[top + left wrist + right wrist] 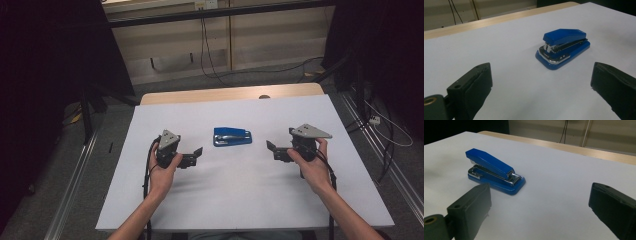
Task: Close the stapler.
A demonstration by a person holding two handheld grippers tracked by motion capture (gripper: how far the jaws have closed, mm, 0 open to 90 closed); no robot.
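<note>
Both grippers, left (196, 156) and right (272, 150), gape wide and empty beside a blue, chrome-trimmed stapler (232, 136).

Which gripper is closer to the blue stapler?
Left. The left gripper sits just left of the blue stapler; the right gripper waits slightly farther off on its right. Neither touches it.

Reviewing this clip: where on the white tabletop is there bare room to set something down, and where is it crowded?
Most of the table is bare: the near strip between the forearms, and the far strip between the stapler and the wooden edge. The only crowded band is mid-table, where the left gripper and right gripper, both open, flank the stapler without touching it.
</note>
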